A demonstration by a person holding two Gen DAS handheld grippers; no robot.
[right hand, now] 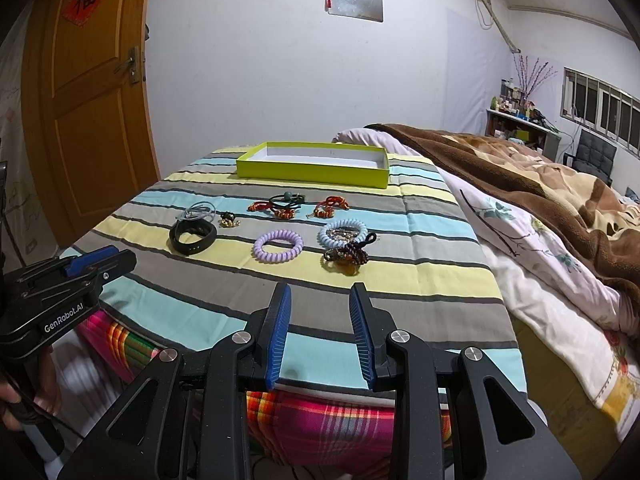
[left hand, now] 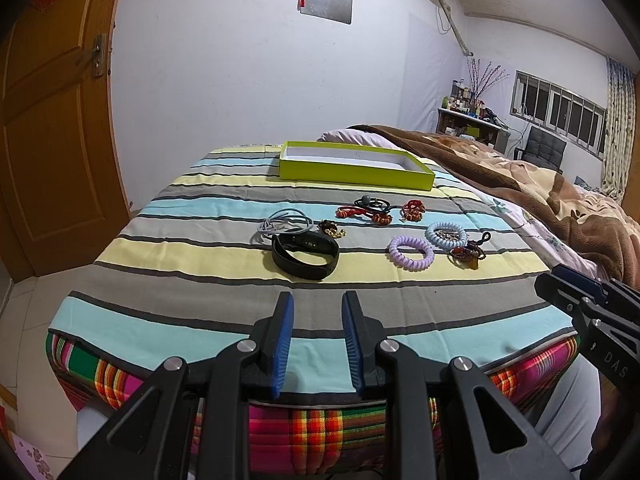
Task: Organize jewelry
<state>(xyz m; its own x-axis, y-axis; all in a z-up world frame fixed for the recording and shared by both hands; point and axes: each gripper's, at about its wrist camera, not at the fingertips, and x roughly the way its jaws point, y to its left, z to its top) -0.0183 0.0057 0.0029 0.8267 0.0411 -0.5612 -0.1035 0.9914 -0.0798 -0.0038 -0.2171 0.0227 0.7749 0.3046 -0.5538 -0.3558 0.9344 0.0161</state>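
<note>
Left gripper (left hand: 317,340) parted to a moderate gap, nothing between the blue pads (left hand: 282,344), hanging over the near edge of the striped cloth (left hand: 180,264). Right gripper (right hand: 320,336) likewise apart and empty, just beside the left one at the same near edge. Well apart from both, at mid-cloth: black wristband (left hand: 306,254) lying on its side, grey cord loop (left hand: 284,222) touching it behind, small dark charm with gold bits (left hand: 331,229) just beside. Further right: lilac coil hair tie (left hand: 411,253), pale blue coil hair tie (left hand: 445,235) near it, dark beaded bracelet with amber stone (left hand: 468,255) touching the blue one's near side. Behind these: red-orange knotted cords (left hand: 412,210) and a dark hair elastic with a teal bead (left hand: 370,202), tangled together. At the far edge: lime-green shallow box (left hand: 352,172), open, white inside, holding nothing visible. Brown blanket (right hand: 540,176) on the bed to the right.
</note>
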